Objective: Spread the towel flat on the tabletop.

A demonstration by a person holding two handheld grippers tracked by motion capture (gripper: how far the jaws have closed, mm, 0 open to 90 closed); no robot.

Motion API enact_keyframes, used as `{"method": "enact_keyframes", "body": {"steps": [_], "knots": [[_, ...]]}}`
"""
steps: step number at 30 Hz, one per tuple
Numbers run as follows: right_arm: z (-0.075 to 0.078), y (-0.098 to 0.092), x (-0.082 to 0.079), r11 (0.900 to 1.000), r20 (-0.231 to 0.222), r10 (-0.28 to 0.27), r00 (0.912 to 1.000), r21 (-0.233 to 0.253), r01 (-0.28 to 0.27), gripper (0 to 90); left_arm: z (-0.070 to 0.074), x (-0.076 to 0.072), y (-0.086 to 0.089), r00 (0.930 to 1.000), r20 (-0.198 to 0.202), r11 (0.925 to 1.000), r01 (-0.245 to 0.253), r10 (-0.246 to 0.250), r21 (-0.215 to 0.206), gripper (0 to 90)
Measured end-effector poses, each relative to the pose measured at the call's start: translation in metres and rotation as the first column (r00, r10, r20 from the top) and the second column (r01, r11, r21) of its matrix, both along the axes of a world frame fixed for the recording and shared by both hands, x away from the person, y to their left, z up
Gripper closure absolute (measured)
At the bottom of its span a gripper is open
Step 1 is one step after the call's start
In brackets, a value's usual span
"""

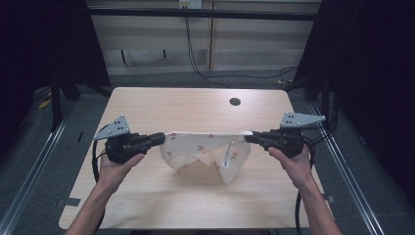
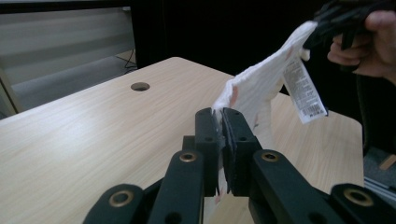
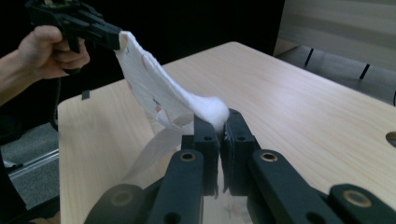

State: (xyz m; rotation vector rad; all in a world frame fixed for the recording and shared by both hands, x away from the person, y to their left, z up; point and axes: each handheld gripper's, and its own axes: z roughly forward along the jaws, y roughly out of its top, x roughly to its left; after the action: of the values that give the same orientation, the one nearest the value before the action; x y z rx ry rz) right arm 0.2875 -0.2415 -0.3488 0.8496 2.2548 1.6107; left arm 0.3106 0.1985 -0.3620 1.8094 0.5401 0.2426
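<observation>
The left gripper [image 1: 161, 138] has its jaws pressed together on one end of a small white cloth garment with reddish prints [image 1: 205, 149]. The right gripper [image 1: 248, 137] is clamped on the opposite end. The garment's top edge is pulled straight between them, above the middle of the light wooden desk [image 1: 195, 200]; its lower folds and white label [image 2: 304, 91] hang down.
</observation>
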Motion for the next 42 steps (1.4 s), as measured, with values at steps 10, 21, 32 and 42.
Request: {"method": "enact_keyframes", "body": {"steps": [10,21,32,42], "knots": [[0.028,0.000,-0.012,1.000,0.054,0.024,0.9983,0.000,-0.024,86.0,0.033,-0.016,0.005,0.9973,0.073,1.0000,0.009,-0.008,-0.003,85.8],[0.053,-0.002,-0.050,0.990,0.094,0.104,0.9901,0.086,-0.112,86.2,0.064,-0.053,0.016,0.9895,0.142,0.9989,0.032,-0.027,-0.033,85.8],[0.002,-0.007,-0.032,0.999,-0.027,0.037,0.9989,0.015,-0.037,86.2,0.000,-0.015,-0.004,0.9998,0.010,0.9991,0.014,-0.014,0.039,85.8],[-0.028,-0.010,0.000,1.000,-0.103,0.006,0.9947,0.001,-0.006,86.1,-0.025,0.009,-0.012,0.9981,-0.061,0.9973,-0.005,0.009,0.074,85.8]]}}
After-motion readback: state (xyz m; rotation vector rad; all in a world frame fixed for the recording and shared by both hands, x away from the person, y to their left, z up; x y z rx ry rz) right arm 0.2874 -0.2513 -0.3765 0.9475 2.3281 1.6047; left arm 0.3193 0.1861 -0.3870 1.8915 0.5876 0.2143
